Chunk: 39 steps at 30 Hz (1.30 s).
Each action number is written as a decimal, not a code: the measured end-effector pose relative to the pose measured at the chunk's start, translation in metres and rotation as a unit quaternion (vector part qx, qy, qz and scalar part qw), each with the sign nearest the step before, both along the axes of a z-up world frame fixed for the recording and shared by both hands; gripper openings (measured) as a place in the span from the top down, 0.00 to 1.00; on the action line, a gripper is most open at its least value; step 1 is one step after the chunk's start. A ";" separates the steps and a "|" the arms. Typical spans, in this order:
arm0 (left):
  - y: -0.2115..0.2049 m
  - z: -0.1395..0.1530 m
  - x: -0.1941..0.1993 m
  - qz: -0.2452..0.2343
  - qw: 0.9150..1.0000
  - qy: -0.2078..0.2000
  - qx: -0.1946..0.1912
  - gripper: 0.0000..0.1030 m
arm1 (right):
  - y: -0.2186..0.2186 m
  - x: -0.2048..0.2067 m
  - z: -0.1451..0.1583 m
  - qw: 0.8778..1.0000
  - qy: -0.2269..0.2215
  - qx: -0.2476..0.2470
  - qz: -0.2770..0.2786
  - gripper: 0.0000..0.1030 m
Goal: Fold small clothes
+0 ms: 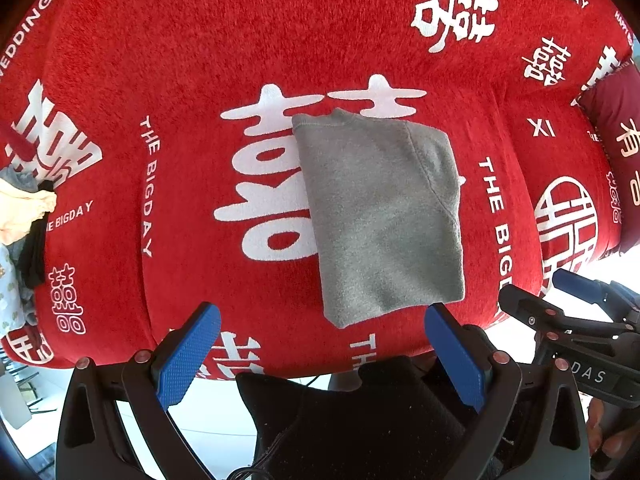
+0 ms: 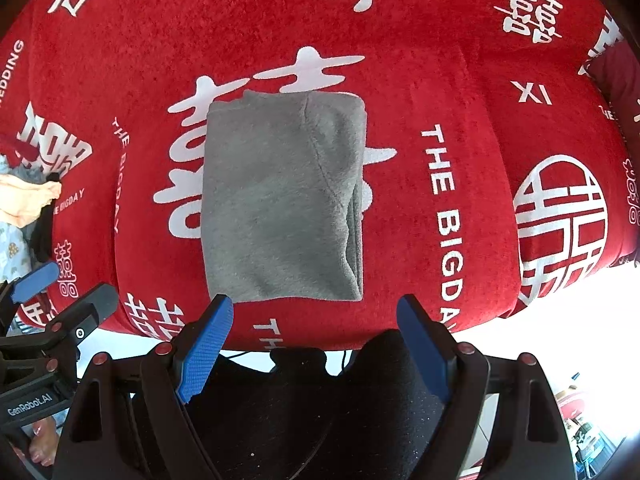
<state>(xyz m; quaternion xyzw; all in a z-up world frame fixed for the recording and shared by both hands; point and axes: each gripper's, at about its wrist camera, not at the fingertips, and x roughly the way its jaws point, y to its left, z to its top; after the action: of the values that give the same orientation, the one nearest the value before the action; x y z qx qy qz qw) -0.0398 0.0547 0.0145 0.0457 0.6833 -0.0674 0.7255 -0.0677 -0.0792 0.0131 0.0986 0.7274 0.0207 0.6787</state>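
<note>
A small grey fleece garment [image 1: 380, 216] lies folded into a neat rectangle on the red cover with white lettering [image 1: 200, 60]. It also shows in the right wrist view [image 2: 280, 204], on the same red cover [image 2: 440, 60]. My left gripper [image 1: 322, 322] is open and empty, just short of the garment's near edge. My right gripper [image 2: 316, 312] is open and empty, with its left blue pad [image 2: 206, 350] close to the garment's near left corner. Each gripper shows at the edge of the other's view: the right one [image 1: 560, 300], the left one [image 2: 64, 288].
A pile of other small clothes [image 1: 20, 220], yellow, black and patterned, lies at the left edge of the cover, and shows in the right wrist view [image 2: 24, 208]. A dark red cushion [image 1: 616, 128] sits at the far right. The cover's front edge [image 1: 320, 372] runs just under the grippers.
</note>
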 end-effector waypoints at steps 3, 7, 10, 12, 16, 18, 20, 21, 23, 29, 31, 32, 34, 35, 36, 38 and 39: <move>0.001 -0.001 0.000 0.001 1.000 0.001 -0.001 0.01 | 0.001 0.000 0.000 1.000 0.000 0.000 0.000 0.16; 0.002 -0.002 0.001 0.001 1.000 0.001 -0.001 0.01 | 0.004 0.000 0.000 1.000 0.000 -0.002 0.004 0.16; 0.002 -0.002 0.001 0.001 1.000 0.003 -0.002 0.01 | 0.005 0.002 -0.001 1.000 0.001 -0.003 0.008 0.16; 0.003 -0.004 0.001 0.001 1.000 0.005 -0.003 0.01 | 0.005 0.002 -0.001 1.000 0.002 -0.005 0.009 0.16; 0.003 -0.006 0.002 0.001 1.000 0.008 -0.006 0.01 | 0.005 0.002 -0.001 1.000 0.003 -0.008 0.010 0.16; 0.003 -0.007 0.002 0.000 1.000 0.008 -0.008 0.01 | 0.005 0.002 -0.001 1.000 0.004 -0.011 0.012 0.16; 0.003 -0.007 0.002 -0.001 1.000 0.006 -0.008 0.01 | 0.005 0.003 -0.002 1.000 0.005 -0.013 0.013 0.16; 0.002 -0.008 0.001 -0.001 1.000 0.005 -0.006 0.01 | 0.005 0.003 -0.002 1.000 0.006 -0.015 0.015 0.16; 0.002 -0.008 0.001 -0.001 1.000 0.003 -0.003 0.01 | 0.005 0.003 -0.002 1.000 0.007 -0.016 0.017 0.16; 0.005 -0.009 0.000 0.007 1.000 -0.004 0.005 0.01 | 0.005 0.003 -0.001 1.000 0.004 -0.020 0.020 0.16; 0.006 -0.009 0.000 0.007 1.000 -0.004 0.006 0.01 | 0.005 0.003 -0.001 1.000 0.003 -0.021 0.020 0.16; 0.006 -0.010 0.000 0.007 1.000 -0.004 0.006 0.01 | 0.004 0.003 -0.001 1.000 0.003 -0.022 0.020 0.16; 0.005 -0.011 0.000 0.006 1.000 -0.002 0.006 0.01 | 0.004 0.002 -0.001 1.000 0.003 -0.024 0.020 0.16; 0.005 -0.011 -0.001 0.007 1.000 -0.001 0.006 0.01 | 0.004 0.002 -0.001 0.999 0.003 -0.025 0.020 0.16; 0.005 -0.011 0.000 0.006 1.000 -0.001 0.005 0.01 | 0.004 0.002 -0.001 0.999 0.002 -0.026 0.020 0.16; 0.004 -0.012 -0.001 0.005 1.000 0.000 0.004 0.01 | 0.003 0.002 -0.001 0.999 0.002 -0.027 0.020 0.16; 0.004 -0.012 -0.001 0.005 1.000 0.000 0.004 0.01 | 0.003 0.002 -0.001 0.999 0.001 -0.028 0.020 0.16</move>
<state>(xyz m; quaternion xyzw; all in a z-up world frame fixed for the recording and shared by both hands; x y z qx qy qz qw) -0.0404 0.0583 0.0025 0.0455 0.6836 -0.0612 0.7258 -0.0656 -0.0763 0.0125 0.0648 0.7305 0.0141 0.6796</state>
